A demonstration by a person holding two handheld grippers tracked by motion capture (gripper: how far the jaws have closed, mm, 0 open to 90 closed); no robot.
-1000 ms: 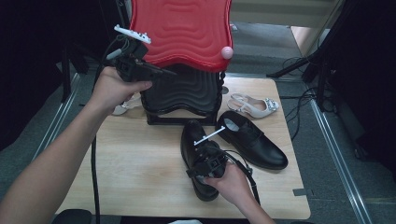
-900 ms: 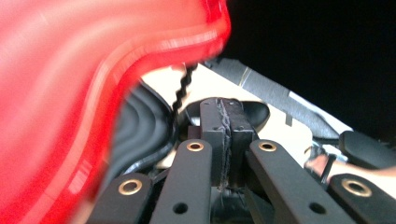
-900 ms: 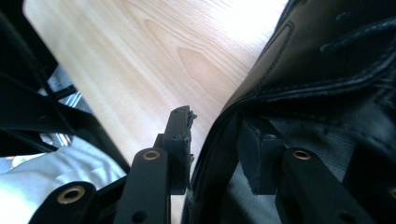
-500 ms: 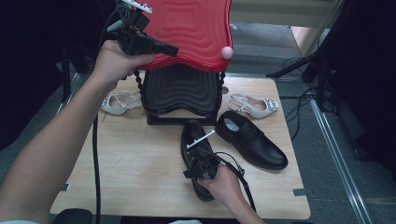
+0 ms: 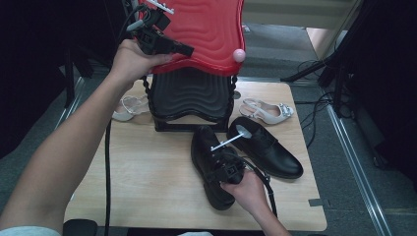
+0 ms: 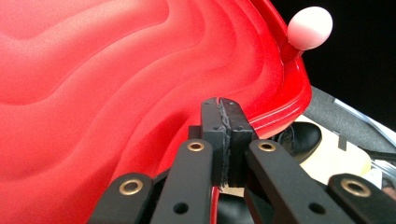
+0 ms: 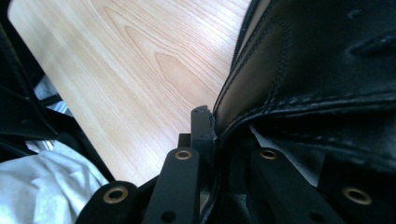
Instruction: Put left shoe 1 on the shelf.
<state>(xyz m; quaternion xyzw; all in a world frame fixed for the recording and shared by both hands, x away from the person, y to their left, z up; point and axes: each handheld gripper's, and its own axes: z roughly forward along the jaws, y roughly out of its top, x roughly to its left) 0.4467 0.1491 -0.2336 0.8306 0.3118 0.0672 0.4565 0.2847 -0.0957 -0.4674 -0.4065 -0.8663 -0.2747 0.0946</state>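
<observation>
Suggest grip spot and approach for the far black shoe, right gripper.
Take the far black shoe by the collar wall beside its open mouth, coming from above, one jaw inside. It lies upright, opening up, and that thin edge suits narrow jaws; the right gripper already clamps the near black shoe likewise.

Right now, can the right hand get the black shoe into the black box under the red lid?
Probably yes. The left gripper holds the red lid raised, so the black box stands open, and the right gripper's jaws have just closed on the black shoe right before it.
</observation>
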